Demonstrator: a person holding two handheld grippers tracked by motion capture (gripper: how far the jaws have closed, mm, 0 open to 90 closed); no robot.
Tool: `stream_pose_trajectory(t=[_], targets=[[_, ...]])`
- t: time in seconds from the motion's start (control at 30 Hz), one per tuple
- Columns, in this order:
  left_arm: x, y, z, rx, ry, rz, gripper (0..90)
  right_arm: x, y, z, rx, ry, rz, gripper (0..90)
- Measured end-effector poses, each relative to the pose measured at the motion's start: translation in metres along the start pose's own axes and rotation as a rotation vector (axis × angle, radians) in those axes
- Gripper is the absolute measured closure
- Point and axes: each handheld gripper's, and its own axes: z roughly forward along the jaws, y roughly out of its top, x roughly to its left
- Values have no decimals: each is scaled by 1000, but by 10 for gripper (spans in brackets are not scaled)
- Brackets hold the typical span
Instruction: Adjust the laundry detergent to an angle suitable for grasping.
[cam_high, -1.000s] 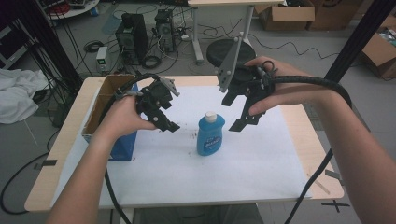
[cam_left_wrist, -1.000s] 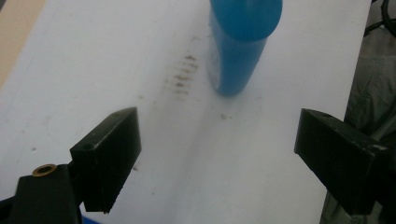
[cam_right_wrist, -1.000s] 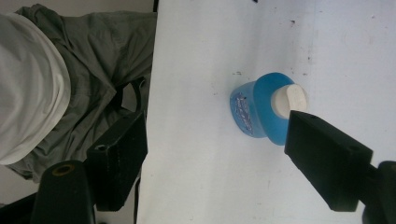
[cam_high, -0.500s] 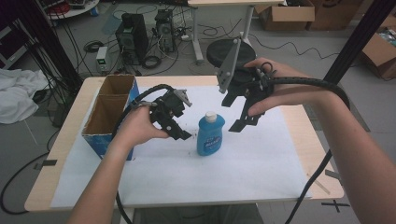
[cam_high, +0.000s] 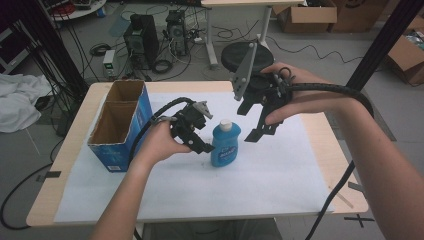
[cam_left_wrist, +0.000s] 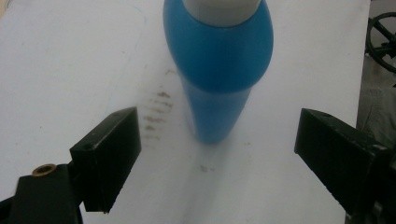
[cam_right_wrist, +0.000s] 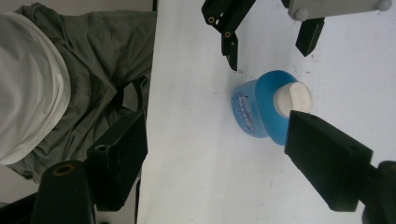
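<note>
- A person is standing at a table (cam_high: 320, 165) covered with a white sheet, holding a black two-jaw gripper in each hand.
- The left gripper (cam_high: 200, 142) is sitting low over the sheet, just left of an upright blue bottle (cam_high: 225, 145) with a white cap, its jaws pointing toward the bottle's side.
- In the left gripper view, the jaws are standing wide apart with the bottle (cam_left_wrist: 217, 70) centred in the gap ahead of them, touching neither jaw.
- The left forearm is reaching in from the bottom edge of the high view and angling up and to the right.
- The right gripper (cam_high: 257, 122) is hovering above and behind the bottle, tilted down toward the table, with its grey three-cornered plate sticking up.
- The right gripper view is looking down on the bottle (cam_right_wrist: 268, 107); those jaws are also spread apart and gripping nothing.
- The bottle is standing near the middle of the sheet, between the two grippers.
- An open blue cardboard box (cam_high: 120, 125) is standing at the table's left edge, well apart from the bottle.
- Compared with a second ago, the left gripper is moving away from the box and is now arriving just beside the bottle.
- The right gripper is holding nearly the same raised spot, and the bottle is remaining where it was.
</note>
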Motion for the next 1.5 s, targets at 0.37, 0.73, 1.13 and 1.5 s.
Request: stream_pose_trajectory(t=[0.37, 0.73, 1.13, 1.5], targets=[[-2, 4, 24, -56, -5, -13, 143, 0, -2, 0, 1, 1, 5, 215], [-3, 5, 39, -103, 9, -31, 143, -1, -3, 0, -3, 1, 5, 216], [-2, 4, 54, -124, 29, -57, 155, -2, -3, 2, 1, 4, 9, 217], [-2, 7, 59, -153, 39, -59, 227, -3, -6, 2, -1, 6, 14, 218]])
